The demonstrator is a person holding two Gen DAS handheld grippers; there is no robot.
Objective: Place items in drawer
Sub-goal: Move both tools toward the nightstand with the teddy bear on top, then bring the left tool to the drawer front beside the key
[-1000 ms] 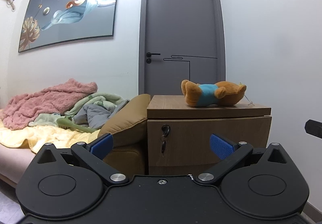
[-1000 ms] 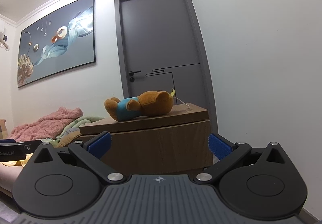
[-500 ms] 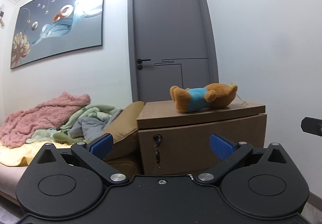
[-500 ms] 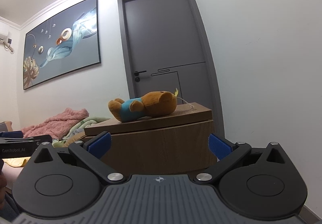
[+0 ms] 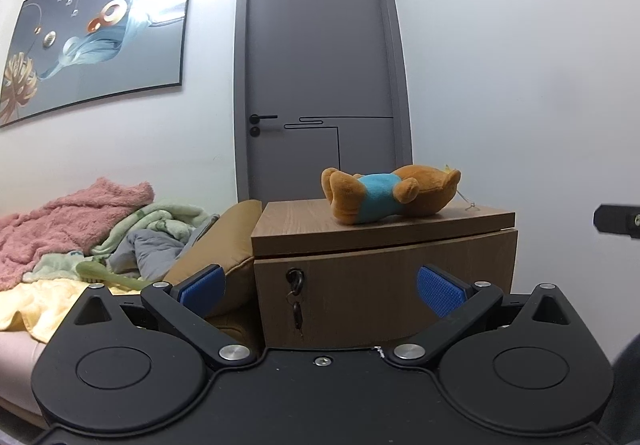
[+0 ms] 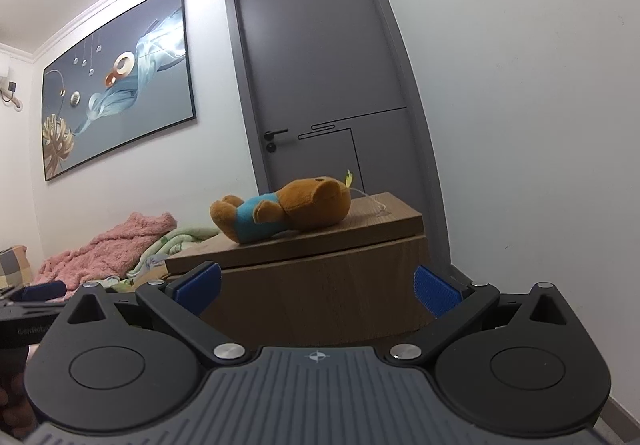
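Observation:
A brown plush bear in a blue shirt [image 5: 390,195] lies on its side on top of a wooden cabinet [image 5: 384,273]. The cabinet's drawer front is shut, with a key [image 5: 295,287] hanging in its lock. My left gripper [image 5: 320,287] is open and empty, a short way in front of the drawer front. In the right wrist view the bear [image 6: 282,211] lies on the cabinet [image 6: 312,285], and my right gripper [image 6: 316,287] is open and empty, in front of the cabinet's right side.
A grey door [image 5: 320,85] stands behind the cabinet. A bed with a tan pillow [image 5: 216,245] and piled blankets [image 5: 72,221] lies to the left. A white wall [image 5: 520,85] runs along the right. A framed picture [image 5: 96,33] hangs above the bed.
Both views have shifted slightly and the cabinet and bear look a little nearer in the left wrist view. Both grippers stay open.

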